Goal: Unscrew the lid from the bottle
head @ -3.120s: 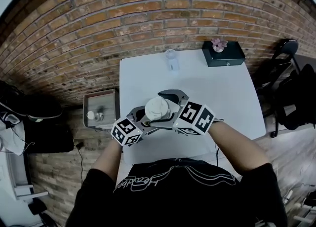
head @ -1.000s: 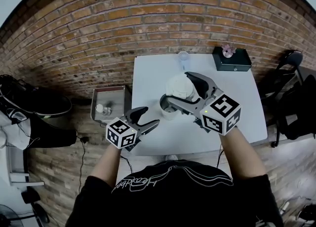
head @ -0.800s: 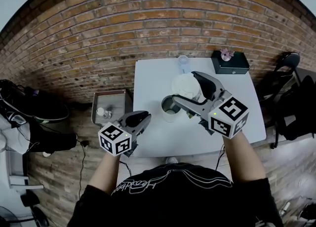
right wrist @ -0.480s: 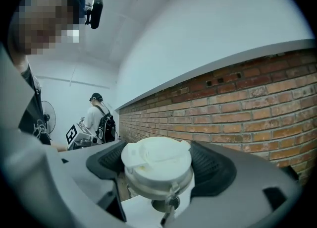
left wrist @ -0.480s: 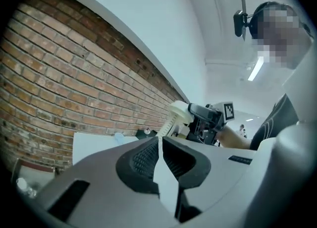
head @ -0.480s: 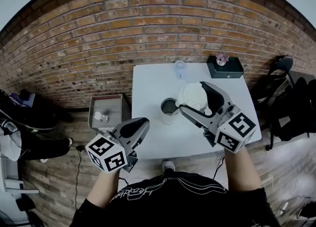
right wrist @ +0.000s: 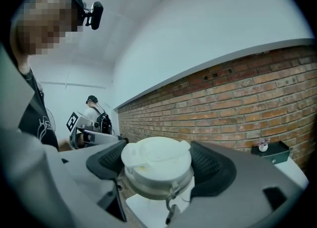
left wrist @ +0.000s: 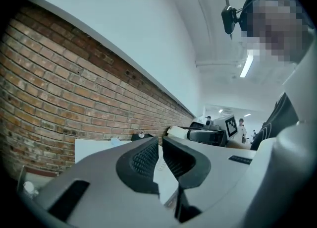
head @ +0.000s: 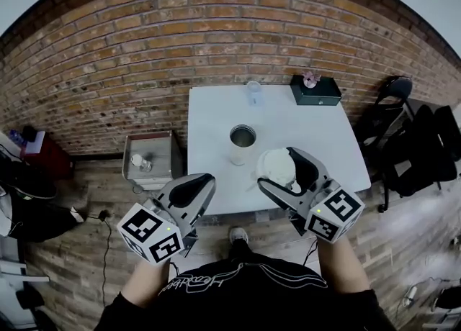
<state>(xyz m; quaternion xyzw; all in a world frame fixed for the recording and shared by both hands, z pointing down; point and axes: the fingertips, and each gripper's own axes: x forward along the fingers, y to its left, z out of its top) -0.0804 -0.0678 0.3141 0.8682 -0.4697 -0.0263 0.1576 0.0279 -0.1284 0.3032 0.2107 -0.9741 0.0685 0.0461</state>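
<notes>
The bottle (head: pixel 242 144), a steel one with an open mouth, stands upright without its lid on the white table (head: pixel 317 135). My right gripper (head: pixel 284 171) is shut on the white lid (head: pixel 274 167) and holds it in the air above the table's near edge, to the right of the bottle. In the right gripper view the lid (right wrist: pixel 156 165) sits between both pads, with a metal ring under it. My left gripper (head: pixel 194 189) hangs off the table's front left corner, apart from the bottle. Its jaws (left wrist: pixel 159 157) are shut with nothing between them.
A small clear bottle (head: pixel 253 92) and a black box (head: pixel 315 90) with a pink flower on top stand at the table's far edge. A metal tray (head: pixel 148 159) holding a small bottle is left of the table. A dark chair (head: pixel 392 106) stands to the right. Behind is a brick wall.
The left gripper's jaws closed and it drew back off the table. The right gripper carried the lid away from the bottle, toward me and to the right.
</notes>
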